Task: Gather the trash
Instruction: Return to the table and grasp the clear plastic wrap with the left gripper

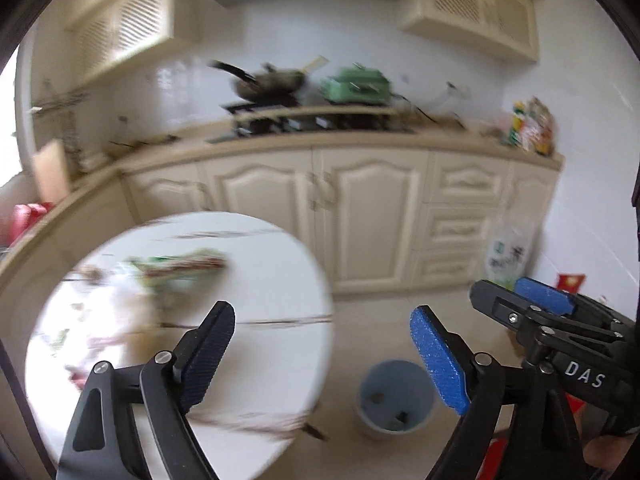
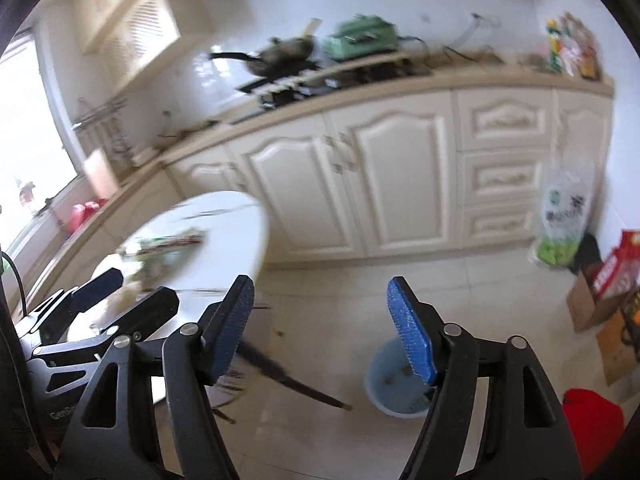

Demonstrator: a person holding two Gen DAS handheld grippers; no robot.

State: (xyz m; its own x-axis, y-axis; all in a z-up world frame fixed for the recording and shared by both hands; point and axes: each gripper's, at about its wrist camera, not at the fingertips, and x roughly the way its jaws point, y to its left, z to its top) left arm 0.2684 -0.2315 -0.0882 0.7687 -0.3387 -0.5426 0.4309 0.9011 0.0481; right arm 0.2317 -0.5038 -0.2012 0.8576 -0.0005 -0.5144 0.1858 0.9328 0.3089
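Note:
A pale blue waste bin [image 1: 396, 398] stands on the floor to the right of a round white table [image 1: 288, 264]; a few dark scraps lie in its bottom. Blurred trash [image 1: 176, 266], green and white wrappers, lies on the table top. My left gripper [image 1: 324, 360] is open above the table's right edge, with nothing between its blue pads. In the right wrist view my right gripper [image 2: 322, 334] is open too and holds nothing; the bin [image 2: 390, 384] sits low behind its right finger. The left gripper [image 2: 120, 292] shows at that view's lower left, the right gripper [image 1: 524, 300] at the left wrist view's right edge.
Cream cabinets [image 1: 360, 216] run along the far wall, their counter carrying a stove with a pan [image 1: 272, 80] and a green appliance [image 1: 358, 84]. A green and white bag [image 2: 564, 220], cardboard boxes [image 2: 608, 292] and a red object [image 2: 592, 412] stand on the floor at the right.

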